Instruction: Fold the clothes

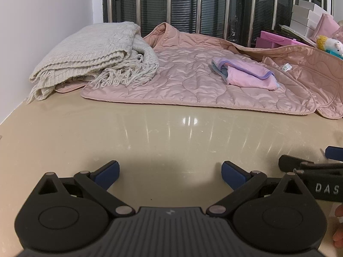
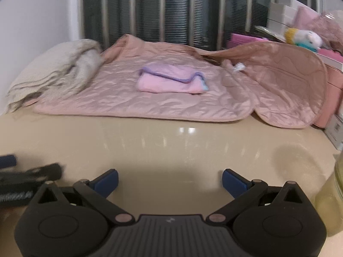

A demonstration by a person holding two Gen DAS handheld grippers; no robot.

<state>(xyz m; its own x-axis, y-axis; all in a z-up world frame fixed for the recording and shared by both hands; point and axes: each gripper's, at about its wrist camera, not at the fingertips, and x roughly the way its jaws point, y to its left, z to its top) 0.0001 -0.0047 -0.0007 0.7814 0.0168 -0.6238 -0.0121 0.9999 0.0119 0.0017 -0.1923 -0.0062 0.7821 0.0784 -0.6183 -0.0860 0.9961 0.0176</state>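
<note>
A pink quilted jacket (image 1: 193, 81) (image 2: 171, 98) lies spread flat at the far side of the beige table (image 1: 150, 132) (image 2: 171, 143). On top of it rests a small folded pink towel with purple trim (image 1: 246, 72) (image 2: 171, 81). A folded cream knitted blanket with fringe (image 1: 92, 57) (image 2: 53, 70) lies on the jacket's left end. My left gripper (image 1: 170, 173) hovers open over bare table, well short of the jacket. Further right, my right gripper (image 2: 170, 181) is also open and holds nothing. It shows at the right edge of the left wrist view (image 1: 310, 162).
A white wall (image 1: 42, 21) borders the table's left side. Dark barred windows (image 1: 193, 6) run along the back. White boxes (image 1: 308, 17), pink boxes (image 2: 246, 38) and a plush toy (image 2: 302, 36) crowd the back right. A yellowish jar (image 2: 334, 197) stands near right.
</note>
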